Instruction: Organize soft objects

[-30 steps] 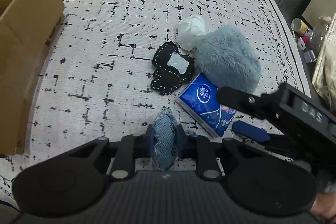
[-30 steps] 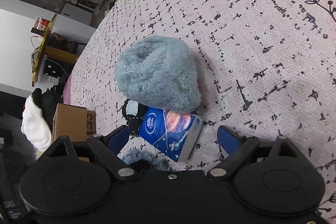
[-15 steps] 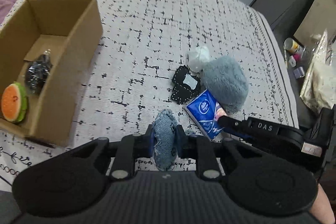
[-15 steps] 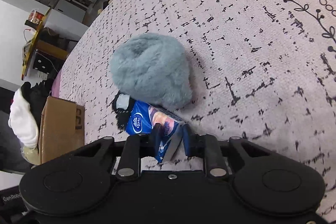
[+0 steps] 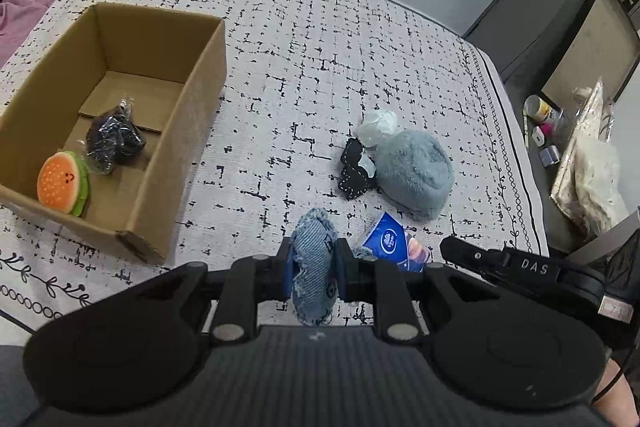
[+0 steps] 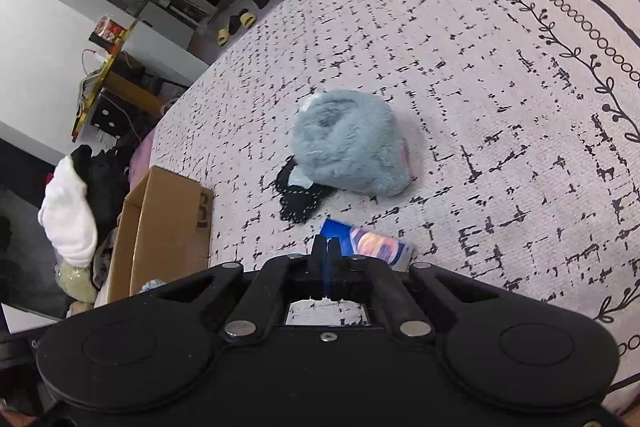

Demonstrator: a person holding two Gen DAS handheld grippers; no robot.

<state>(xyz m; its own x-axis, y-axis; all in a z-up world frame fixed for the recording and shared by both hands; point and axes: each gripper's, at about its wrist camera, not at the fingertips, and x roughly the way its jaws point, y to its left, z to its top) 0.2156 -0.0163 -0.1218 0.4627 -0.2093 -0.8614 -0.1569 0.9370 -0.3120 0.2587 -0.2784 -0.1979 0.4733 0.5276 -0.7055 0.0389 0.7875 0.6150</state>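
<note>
My left gripper (image 5: 312, 267) is shut on a blue denim pouch (image 5: 314, 259), held above the bed to the right of the cardboard box (image 5: 192, 131). The box holds an orange burger plush (image 5: 62, 183) and a black bagged item (image 5: 114, 139). My right gripper (image 6: 326, 255) is shut on the near edge of a blue tissue pack (image 6: 372, 243), which also shows in the left wrist view (image 5: 390, 241). A grey-blue fluffy hat (image 6: 348, 143), a black stitched fabric piece (image 6: 298, 197) and a white crumpled bag (image 5: 378, 123) lie together on the bed.
The bed has a white cover with black marks (image 5: 300, 67). Its right edge drops to a floor with bottles and a plastic bag (image 5: 588, 155). Clothes pile (image 6: 72, 211) beyond the box. The box also shows in the right wrist view (image 6: 160, 227).
Both grippers rose and pulled back, so the box interior came into view. My right gripper closed on the tissue pack and lifted it away from the fluffy hat.
</note>
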